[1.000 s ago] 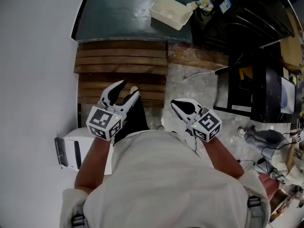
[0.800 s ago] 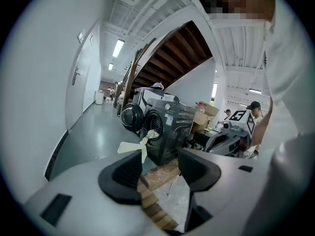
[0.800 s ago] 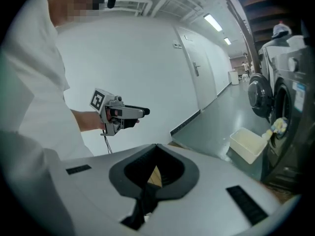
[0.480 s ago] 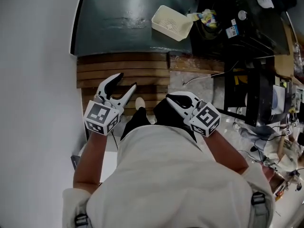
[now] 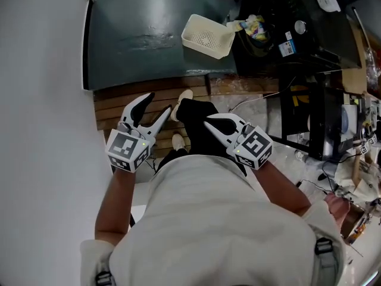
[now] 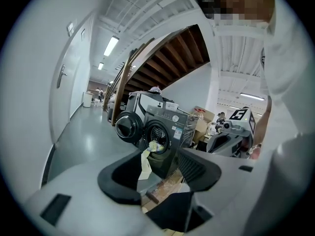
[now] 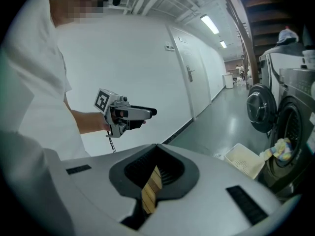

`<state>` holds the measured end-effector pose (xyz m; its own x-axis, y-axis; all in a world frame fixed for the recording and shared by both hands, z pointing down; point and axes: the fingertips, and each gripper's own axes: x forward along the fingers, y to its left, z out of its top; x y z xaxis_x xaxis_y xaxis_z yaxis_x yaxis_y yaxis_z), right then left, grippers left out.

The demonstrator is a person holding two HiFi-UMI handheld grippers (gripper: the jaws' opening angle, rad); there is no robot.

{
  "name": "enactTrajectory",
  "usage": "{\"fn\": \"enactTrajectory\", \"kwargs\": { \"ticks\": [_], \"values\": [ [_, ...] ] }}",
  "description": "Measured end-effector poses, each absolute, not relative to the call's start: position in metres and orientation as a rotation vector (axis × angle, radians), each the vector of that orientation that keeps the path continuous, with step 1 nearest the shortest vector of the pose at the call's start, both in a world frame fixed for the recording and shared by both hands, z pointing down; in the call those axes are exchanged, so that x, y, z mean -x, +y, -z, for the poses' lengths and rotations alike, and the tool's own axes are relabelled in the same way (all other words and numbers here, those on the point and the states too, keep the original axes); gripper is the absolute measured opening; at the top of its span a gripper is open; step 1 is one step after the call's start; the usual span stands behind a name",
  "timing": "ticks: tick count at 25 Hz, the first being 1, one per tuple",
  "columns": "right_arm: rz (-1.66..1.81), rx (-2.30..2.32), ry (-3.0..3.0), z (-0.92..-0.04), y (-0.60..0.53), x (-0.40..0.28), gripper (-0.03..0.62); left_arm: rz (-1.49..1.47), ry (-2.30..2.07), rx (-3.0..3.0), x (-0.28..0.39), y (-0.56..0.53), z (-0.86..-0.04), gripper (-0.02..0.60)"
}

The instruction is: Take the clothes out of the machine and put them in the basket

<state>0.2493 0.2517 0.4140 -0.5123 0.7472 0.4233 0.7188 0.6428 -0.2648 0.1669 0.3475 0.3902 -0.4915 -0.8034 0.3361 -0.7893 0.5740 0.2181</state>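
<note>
A dark washing machine stands ahead with its round door open, and yellowish clothes spill from the opening. The clothes also show in the head view beside a white perforated basket on the floor; in the right gripper view the basket sits next to the machine. My left gripper is held out in front of the body, open and empty. My right gripper hangs level with it, jaw tips together, holding nothing. Both are well short of the machine.
A wooden slatted platform lies under my feet, with dark green floor beyond it. A white wall runs along the left. A black rack and cluttered cables stand at the right. A second machine stands behind the first.
The person has walked forward: basket, clothes and machine sit lower and nearer in the head view. Both grippers moved ahead with the body, jaws unchanged.
</note>
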Motion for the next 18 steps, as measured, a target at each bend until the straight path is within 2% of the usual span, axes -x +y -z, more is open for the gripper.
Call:
{"fn": "enactTrajectory", "kwargs": {
  "ticks": [8,12,18],
  "values": [
    [-0.183,1.041,-2.396,-0.427,0.209,-0.120,0.003,-0.084,-2.263,-1.382,-0.036,0.293,-0.402,0.229],
    [-0.274,0.962,-2.432,-0.409,0.174,-0.054,0.002,-0.272,-2.164,-1.476,0.034,0.245,-0.393,0.232],
    [-0.356,0.854,-2.493,-0.382,0.135,0.007,0.002,-0.437,-2.004,-1.591,0.107,0.180,-0.365,0.236]
  ]
}}
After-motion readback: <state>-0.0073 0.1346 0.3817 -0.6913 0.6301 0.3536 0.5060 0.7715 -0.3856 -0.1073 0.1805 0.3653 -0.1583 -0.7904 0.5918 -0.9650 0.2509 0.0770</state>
